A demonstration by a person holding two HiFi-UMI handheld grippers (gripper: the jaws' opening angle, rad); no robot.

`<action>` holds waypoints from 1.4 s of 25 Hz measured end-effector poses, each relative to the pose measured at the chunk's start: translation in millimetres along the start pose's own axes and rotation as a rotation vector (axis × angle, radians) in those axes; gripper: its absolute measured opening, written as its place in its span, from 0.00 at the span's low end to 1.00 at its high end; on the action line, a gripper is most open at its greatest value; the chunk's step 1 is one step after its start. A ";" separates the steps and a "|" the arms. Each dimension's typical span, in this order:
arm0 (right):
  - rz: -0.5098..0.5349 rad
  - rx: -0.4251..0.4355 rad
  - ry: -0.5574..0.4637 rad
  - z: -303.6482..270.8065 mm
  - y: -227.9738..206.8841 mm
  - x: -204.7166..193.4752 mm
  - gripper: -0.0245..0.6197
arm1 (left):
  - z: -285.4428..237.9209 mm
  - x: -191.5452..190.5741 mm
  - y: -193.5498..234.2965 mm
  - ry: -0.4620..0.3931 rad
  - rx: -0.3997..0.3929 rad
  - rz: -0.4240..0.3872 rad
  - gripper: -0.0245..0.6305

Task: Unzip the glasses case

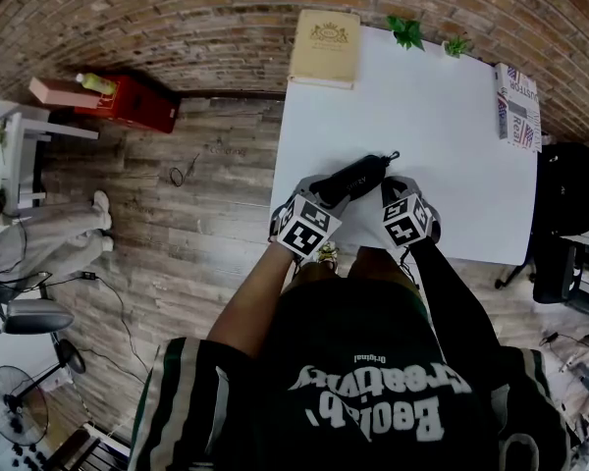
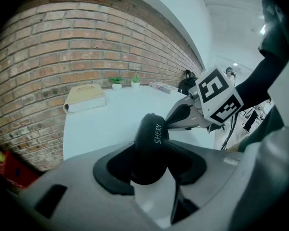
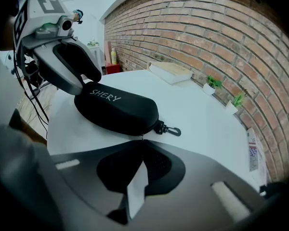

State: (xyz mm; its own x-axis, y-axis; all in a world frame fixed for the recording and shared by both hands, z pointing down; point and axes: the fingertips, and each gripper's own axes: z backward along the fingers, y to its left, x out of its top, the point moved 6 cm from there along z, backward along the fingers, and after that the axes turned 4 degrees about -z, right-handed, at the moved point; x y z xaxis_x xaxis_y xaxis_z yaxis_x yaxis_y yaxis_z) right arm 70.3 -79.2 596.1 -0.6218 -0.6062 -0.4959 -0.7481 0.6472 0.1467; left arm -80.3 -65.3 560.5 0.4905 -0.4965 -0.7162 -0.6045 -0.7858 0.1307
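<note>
Glasses case [image 1: 358, 177], black and with white letters on its lid, lies on the white table [image 1: 442, 116] close to the near edge, just in front of the person. It lies slanted, with one end near and to the left and the other end farther and to the right. At the far right end a small black clip [image 1: 393, 154] lies on the table top.

The left gripper [image 1: 324, 189] grasps the near left end of the case: in the left gripper view its two black pads [image 2: 116, 165] stand wide apart and press on both sides of the rounded end [image 2: 151, 143].

The right gripper [image 1: 393, 186] comes to the case from the near side, near the clip end. In the right gripper view its jaws are clenched together, and their tips meet at the small metal zipper pull [image 3: 141, 137] on the edge of the case [image 3: 118, 109], just beside the clip [image 3: 171, 130]. The pull seems pinched between the tips. The zipper line I cannot make out well.

At the far left corner of the table lies a beige book [image 1: 325, 49]. Two small green plants [image 1: 406, 32] stand at the far edge, and a printed magazine [image 1: 517, 106] lies at the right edge.
</note>
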 end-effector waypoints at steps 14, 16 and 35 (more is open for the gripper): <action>0.072 -0.014 0.004 -7.0 -13.7 6.4 0.06 | -0.2 0.1 -0.8 0.012 0.005 -0.011 0.33; 0.080 -0.014 0.006 -7.7 -15.7 7.9 0.06 | -0.1 0.4 -1.1 0.014 0.005 -0.014 0.33; -0.190 0.055 -0.004 11.2 -5.1 -11.2 0.06 | 6.2 4.4 -41.5 0.036 -0.049 0.009 0.27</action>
State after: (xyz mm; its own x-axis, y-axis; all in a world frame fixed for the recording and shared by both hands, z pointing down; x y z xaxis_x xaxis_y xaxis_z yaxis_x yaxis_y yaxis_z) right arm 83.7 -70.6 591.3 -0.4699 -0.7182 -0.5132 -0.8377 0.5461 0.0030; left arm -56.9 -32.6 547.7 0.5077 -0.5161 -0.6899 -0.5779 -0.7979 0.1716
